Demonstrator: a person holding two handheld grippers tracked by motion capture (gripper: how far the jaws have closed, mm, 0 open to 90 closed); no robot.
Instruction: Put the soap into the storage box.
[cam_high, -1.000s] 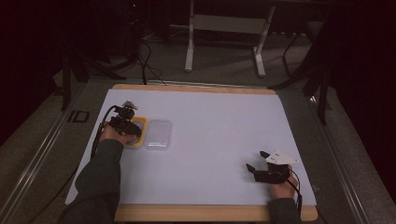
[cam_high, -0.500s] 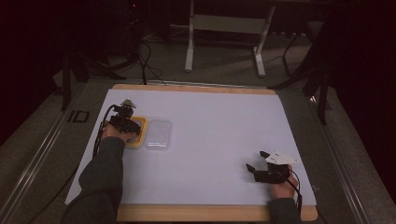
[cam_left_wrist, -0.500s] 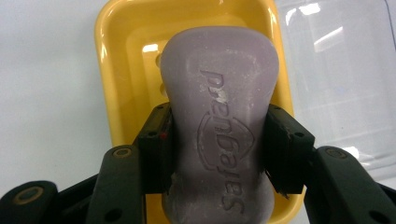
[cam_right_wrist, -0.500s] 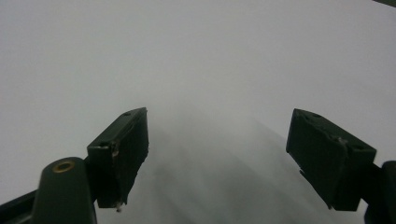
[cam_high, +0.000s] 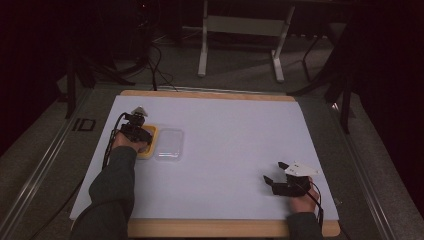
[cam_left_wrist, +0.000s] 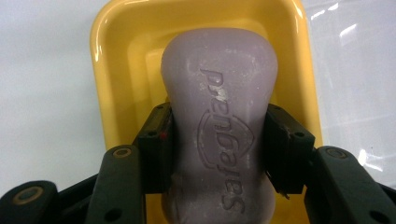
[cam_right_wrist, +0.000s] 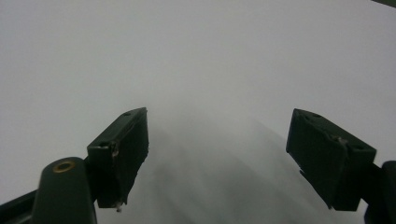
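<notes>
Left gripper (cam_left_wrist: 219, 140) clamped on purple Safeguard soap bar (cam_left_wrist: 219, 93), inside yellow soap dish (cam_left_wrist: 107, 70), near table's (cam_high: 240, 130) left edge. Clear lid (cam_high: 169, 144) just beside dish. Right gripper (cam_right_wrist: 217, 158) spread wide, holding nothing, near front right corner.

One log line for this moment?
left tongs: shut on soap bar | over yellow dish | right tongs: open, empty

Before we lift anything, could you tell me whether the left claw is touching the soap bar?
Touching: in the left gripper view, the left claw's pads press both sides of the soap bar.
</notes>
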